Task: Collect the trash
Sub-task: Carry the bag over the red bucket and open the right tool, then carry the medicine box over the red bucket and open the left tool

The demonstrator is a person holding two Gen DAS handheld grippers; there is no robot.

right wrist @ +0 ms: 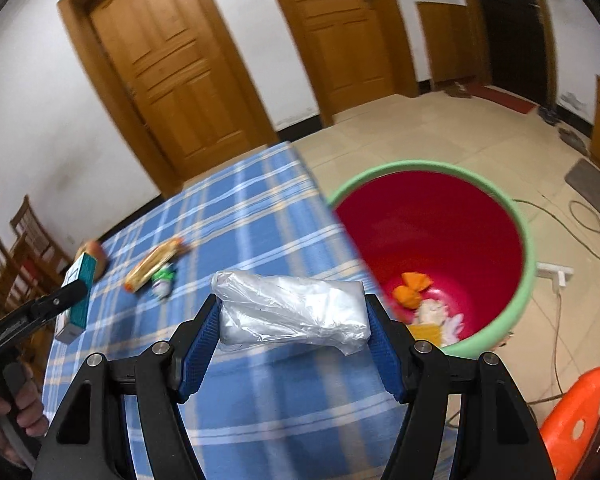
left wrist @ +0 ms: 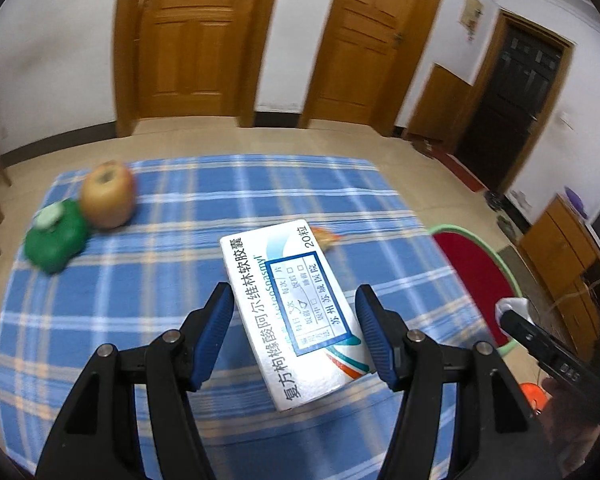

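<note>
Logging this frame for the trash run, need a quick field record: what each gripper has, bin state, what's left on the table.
left gripper: shut on medicine box
right gripper: shut on plastic-wrapped packet
bin: red inside, green rim, beside table, orange and white scraps at bottom
table: blue plaid cloth
left on table: apple, green object, snack wrapper

The apple (left wrist: 108,196) sits on the table (left wrist: 204,200), touching the bag (left wrist: 56,240) on its left. The bin (right wrist: 528,248) stands on the floor, right of the table, with scraps (right wrist: 414,292) in it.
</note>
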